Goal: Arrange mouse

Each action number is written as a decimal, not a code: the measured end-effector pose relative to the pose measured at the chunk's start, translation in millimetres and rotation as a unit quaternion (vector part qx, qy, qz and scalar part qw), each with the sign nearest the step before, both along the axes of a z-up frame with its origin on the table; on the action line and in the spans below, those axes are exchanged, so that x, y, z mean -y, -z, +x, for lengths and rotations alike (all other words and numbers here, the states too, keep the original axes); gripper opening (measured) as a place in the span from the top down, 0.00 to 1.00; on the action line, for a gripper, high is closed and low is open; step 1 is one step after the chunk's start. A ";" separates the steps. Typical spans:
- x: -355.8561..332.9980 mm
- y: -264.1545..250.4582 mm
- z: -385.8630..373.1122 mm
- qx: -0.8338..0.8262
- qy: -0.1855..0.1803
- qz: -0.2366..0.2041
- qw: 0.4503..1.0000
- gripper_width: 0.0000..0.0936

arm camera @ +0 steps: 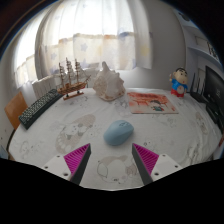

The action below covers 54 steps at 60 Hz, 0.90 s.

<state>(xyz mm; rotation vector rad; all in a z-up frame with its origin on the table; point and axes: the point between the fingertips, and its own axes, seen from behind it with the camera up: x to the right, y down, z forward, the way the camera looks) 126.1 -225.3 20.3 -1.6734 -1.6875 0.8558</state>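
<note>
Mouse [119, 131] sits alone on the pale patterned cloth of the worktop [60, 135], a smooth light-blue dome just ahead of the gripper [112, 160] and roughly on the line between its two fingers. The gripper is spread wide and holds nothing; its pink pads [77, 157] show on either side with clear cloth between them, and the mouse lies beyond the fingertips, not yet between them.

Here is where it could slip. That shell looks rounded and slick, so if the fingers close high on the curve, I would expect the mouse to squirt forward out of the pinch instead of seating. Coming in too low carries its own danger: the fingertips could catch the cloth, bunch it up and drag the mouse off line. The mouse also seems turned a little against the approach, so a closing finger may meet a corner first and spin it.

Look past it and the worktop gets crowded. A model sailing ship [71, 79] stands at the far left, with a dark keyboard [38, 107] beside it near the edge. A pale shell-like ornament [106, 81] rises in the middle distance, a printed sheet [150, 101] lies to the right, and a small blue cartoon figure [178, 80] stands beyond that. All are well apart from the mouse now, but a mouse shoved forward or carried carelessly could knock the ship or the ornament, both of which look tall and easy to topple.
</note>
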 end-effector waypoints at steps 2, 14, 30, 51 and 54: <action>-1.2 3.8 -8.3 -0.003 -0.001 0.004 1.000 0.08; -2.0 28.2 -47.8 0.007 -0.004 0.010 1.000 0.08; 3.4 32.4 -90.8 0.008 -0.011 0.004 1.000 0.09; 1.4 32.0 -118.8 0.010 -0.030 0.014 0.999 0.51; 1.7 29.1 -118.9 0.016 -0.039 0.020 0.999 0.53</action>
